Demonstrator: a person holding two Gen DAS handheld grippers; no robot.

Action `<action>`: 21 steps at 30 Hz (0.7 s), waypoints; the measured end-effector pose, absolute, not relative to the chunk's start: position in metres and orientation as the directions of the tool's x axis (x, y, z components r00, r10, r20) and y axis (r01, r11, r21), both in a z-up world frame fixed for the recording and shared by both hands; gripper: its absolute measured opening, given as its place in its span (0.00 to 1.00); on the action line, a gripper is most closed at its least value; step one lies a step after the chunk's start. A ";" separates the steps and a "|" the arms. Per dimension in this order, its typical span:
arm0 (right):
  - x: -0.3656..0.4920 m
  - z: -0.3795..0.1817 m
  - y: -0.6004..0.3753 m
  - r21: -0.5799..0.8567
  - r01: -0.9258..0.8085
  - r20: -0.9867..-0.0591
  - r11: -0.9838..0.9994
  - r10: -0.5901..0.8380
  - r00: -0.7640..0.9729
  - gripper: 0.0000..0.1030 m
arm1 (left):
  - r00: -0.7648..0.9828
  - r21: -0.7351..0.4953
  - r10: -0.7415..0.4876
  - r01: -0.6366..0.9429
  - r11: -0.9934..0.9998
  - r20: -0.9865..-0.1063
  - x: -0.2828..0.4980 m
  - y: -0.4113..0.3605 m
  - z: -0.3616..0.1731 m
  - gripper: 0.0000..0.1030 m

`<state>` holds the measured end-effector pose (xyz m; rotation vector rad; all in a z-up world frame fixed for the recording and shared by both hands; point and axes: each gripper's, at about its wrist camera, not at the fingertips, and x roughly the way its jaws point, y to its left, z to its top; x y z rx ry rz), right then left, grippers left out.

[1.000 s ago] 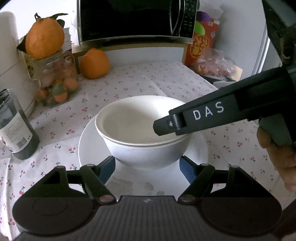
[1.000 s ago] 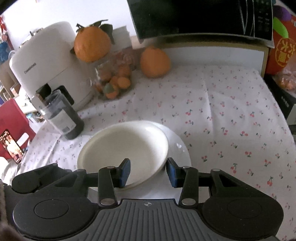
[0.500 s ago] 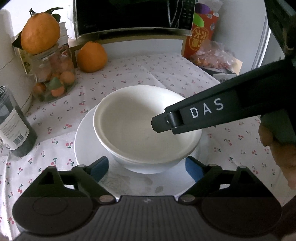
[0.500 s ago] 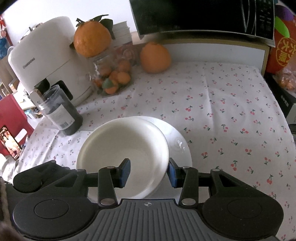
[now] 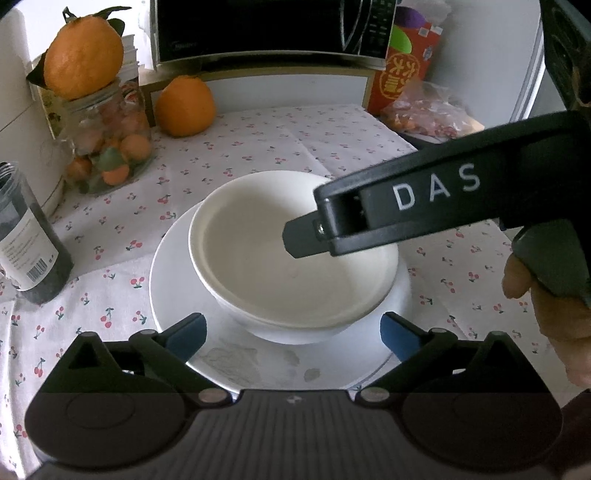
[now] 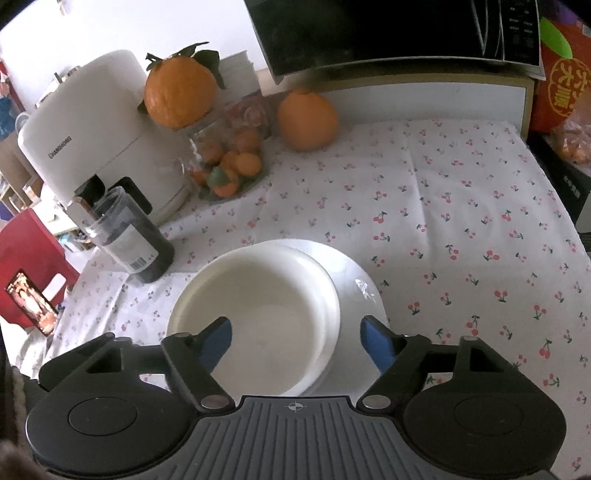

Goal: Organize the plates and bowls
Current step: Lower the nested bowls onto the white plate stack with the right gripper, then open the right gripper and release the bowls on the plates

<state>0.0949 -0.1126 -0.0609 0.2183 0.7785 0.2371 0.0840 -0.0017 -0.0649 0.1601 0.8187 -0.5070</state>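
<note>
2 nested white bowls [image 5: 295,258] sit on a white plate [image 5: 177,295] at frame centre. The left gripper [image 5: 291,332] is opening, its blue pads wide of the bowls, touching nothing. The right gripper [image 6: 295,339] is opening too, pads straddling the bowl rim, clear of it.

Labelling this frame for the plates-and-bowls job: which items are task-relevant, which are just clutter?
Task items:
- nested white bowls
- white plate under them
- left gripper, right gripper, jaws opening, pads off the bowls

Clutter:
- dark jar
- glass fruit jar
- loose orange
- white appliance
- microwave
</note>
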 end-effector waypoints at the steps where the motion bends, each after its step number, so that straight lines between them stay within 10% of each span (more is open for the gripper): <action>1: 0.094 -0.060 -0.113 0.280 -0.130 -0.663 0.951 0.289 0.691 0.81 | 0.571 -0.055 -0.371 0.493 0.868 -0.733 0.084 -0.002 -0.064 0.98; 21: 0.062 -0.036 -0.176 0.337 -0.011 -0.531 0.941 0.199 0.824 0.91 | 0.586 -0.053 -0.405 0.524 0.850 -0.702 0.054 0.010 -0.047 0.99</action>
